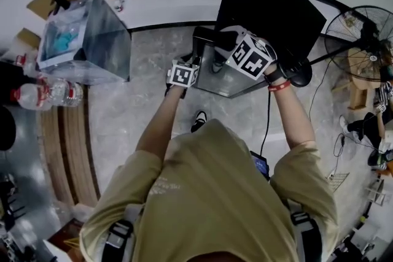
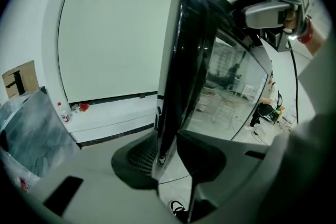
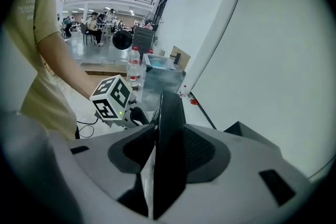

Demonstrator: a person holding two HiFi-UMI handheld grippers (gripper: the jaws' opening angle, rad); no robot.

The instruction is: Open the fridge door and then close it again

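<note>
The small black fridge [image 1: 273,6] stands on the floor ahead of me, its glossy door [image 1: 216,67] swung out toward me. My left gripper [image 1: 182,75] sits at the door's free edge on its left side. My right gripper [image 1: 249,58] is at the door's upper edge. In the left gripper view the door [image 2: 194,50] runs edge-on between the two pads, and the left gripper [image 2: 170,152] is shut on it. In the right gripper view the dark door edge [image 3: 169,113] fills the gap of the right gripper [image 3: 167,152], with both pads against it.
A translucent plastic bin [image 1: 86,40] with blue items stands at the left, with water bottles [image 1: 46,94] beside it. A floor fan [image 1: 362,27] and its cable are at the right. Wooden strips [image 1: 67,144] lie at the lower left. A white wall runs behind the fridge.
</note>
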